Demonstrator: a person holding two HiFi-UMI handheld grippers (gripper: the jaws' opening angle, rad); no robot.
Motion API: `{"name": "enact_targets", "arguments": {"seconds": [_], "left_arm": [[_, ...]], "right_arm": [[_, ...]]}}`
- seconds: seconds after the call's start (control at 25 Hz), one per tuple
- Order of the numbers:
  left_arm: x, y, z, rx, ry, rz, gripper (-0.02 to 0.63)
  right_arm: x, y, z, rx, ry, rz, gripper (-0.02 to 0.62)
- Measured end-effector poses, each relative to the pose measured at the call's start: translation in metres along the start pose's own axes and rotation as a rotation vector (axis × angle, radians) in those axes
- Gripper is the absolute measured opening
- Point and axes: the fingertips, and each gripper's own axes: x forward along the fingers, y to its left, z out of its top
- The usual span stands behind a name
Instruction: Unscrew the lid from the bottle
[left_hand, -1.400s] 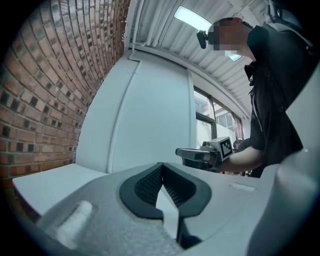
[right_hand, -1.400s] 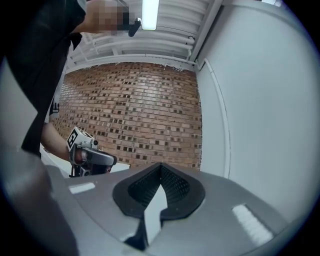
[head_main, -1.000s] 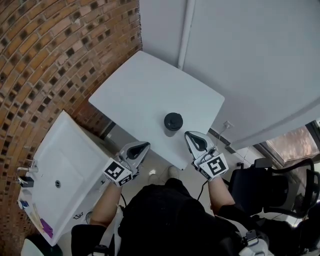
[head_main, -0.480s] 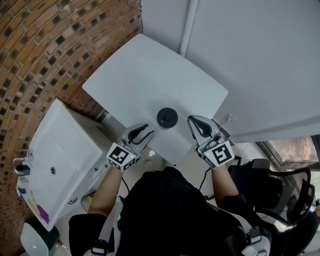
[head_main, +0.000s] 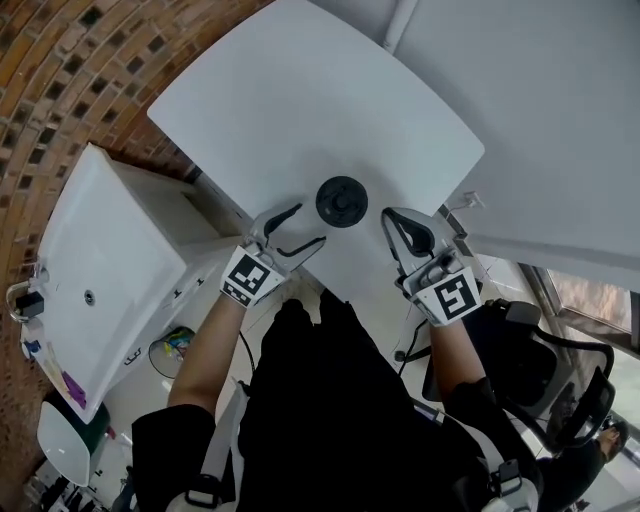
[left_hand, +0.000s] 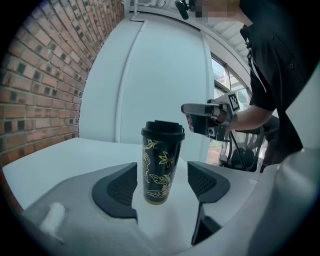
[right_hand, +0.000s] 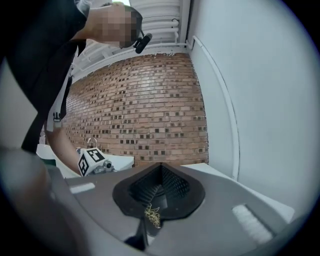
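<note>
Compared with a second ago, the left gripper (head_main: 308, 226) has come forward over the near edge of the white table (head_main: 300, 110) and sits lower, close to the bottle (head_main: 341, 200); back then it hung shut, short of the table edge; its jaws have just been opening and now stand wide apart. The right gripper (head_main: 392, 215) has also drawn in toward the bottle from the other side, and its jaws are pressed together as before. The bottle has not moved on the table; it stands upright near the near edge, between the two grippers, with its black lid (left_hand: 163, 131) on.

In the left gripper view the two dark pads (left_hand: 117, 190) are spread wider than the bottle; the black bottle with its gold leaf print shows in the gap between them; from the head view it stands just ahead of the fingertips rather than inside them, and neither pad touches it; the left gripper holds nothing.

In the right gripper view the ribbed pads (right_hand: 165, 187) meet with nothing pinched; a sliver of the gold print shows through the slit below them; from above, the closed tips lie just beside the bottle without clear contact.
</note>
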Motion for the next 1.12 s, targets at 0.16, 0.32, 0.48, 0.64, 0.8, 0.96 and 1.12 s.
{"name": "enact_targets", "arguments": {"seconds": [0.16,0.32,0.48,0.64,0.8,0.96,1.12], "left_arm": [[0.025,-0.002,-0.022,0.049,0.041,-0.010,0.405],[0.049,0.000,-0.039,-0.004,0.048,-0.031,0.417],[0.066,0.000,-0.049,0.007,0.056,-0.046,0.417],[0.075,0.004,-0.056,-0.002,0.056,-0.046,0.416],[0.081,0.008,-0.056,-0.002,0.049,-0.059,0.416],[0.085,0.004,-0.054,-0.015,0.037,-0.095,0.414],[0.090,0.005,-0.056,-0.003,0.025,-0.111,0.413]], "right_arm": [[0.002,-0.001,-0.013,0.024,-0.010,0.006,0.005],[-0.003,-0.005,-0.024,0.051,0.000,-0.007,0.004],[-0.012,-0.017,-0.040,0.054,0.033,-0.012,0.005],[-0.013,-0.021,-0.046,0.046,0.028,-0.006,0.005],[-0.004,-0.016,-0.047,0.098,0.028,0.023,0.173],[0.006,-0.005,-0.049,0.106,0.046,0.060,0.252],[0.017,0.003,-0.054,0.102,0.048,0.087,0.278]]}}
